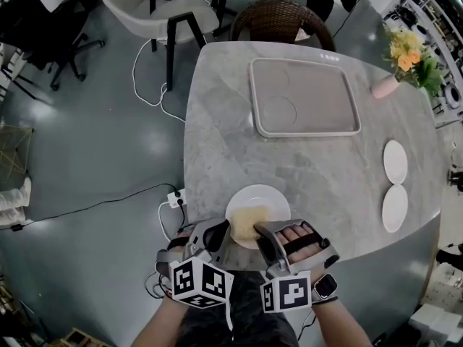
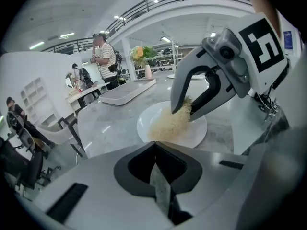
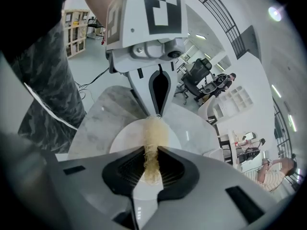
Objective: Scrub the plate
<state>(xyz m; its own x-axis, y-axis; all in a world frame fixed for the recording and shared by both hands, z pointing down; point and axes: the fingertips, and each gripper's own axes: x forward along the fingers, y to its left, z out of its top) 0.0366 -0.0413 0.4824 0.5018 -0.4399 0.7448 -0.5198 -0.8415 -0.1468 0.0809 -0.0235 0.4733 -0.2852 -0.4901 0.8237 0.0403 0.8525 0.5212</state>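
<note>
— The grey stone-look table [image 1: 239, 121], is it bumpy?
— No, smooth and a bit dull. The round white plate [image 1: 275, 196] by its near edge is shiny. The pale yellow stringy scrubber [image 1: 249, 223] looks rough.

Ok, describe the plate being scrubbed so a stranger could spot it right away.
On the marble table, go to the edge nearest the person, opposite the tray. The plate there is the largest of three white ones and, unlike the two bare small plates at the right, carries a yellowish scrubber.
</note>
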